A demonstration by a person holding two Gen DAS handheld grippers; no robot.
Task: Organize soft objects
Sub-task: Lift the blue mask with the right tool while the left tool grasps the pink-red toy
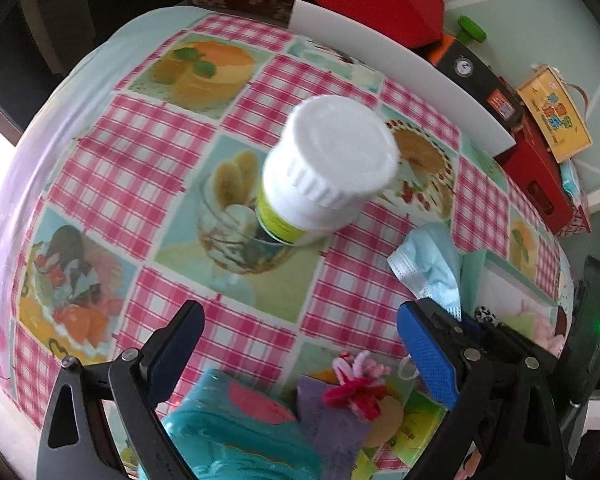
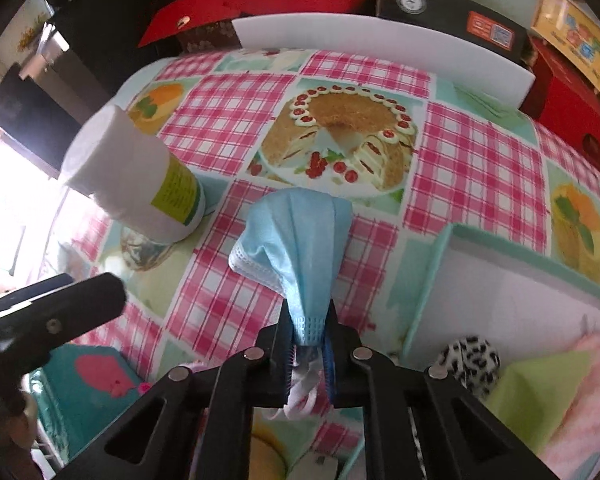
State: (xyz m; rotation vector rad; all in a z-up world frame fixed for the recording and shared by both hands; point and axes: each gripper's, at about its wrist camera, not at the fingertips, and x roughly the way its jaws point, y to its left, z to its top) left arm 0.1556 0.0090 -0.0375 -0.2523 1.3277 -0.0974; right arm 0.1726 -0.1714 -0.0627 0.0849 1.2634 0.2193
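Blue pleated face mask point(image 2: 296, 236) hangs pinched in my right gripper point(image 2: 308, 344), lifted clear near the table's right edge beside the box point(image 2: 440, 268) of soft things, presumably its destination. My left gripper point(image 1: 300, 344) gapes empty, waiting.

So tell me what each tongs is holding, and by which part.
Right tongs: shut on the blue face mask, pinched at one bunched end by the ear loop. Left tongs: open, holding nothing.

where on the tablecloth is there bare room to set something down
Bare tablecloth lies between the white bottle, the white board and the mint box. The near edge is crowded: teal pouch, pipe-cleaner flower.
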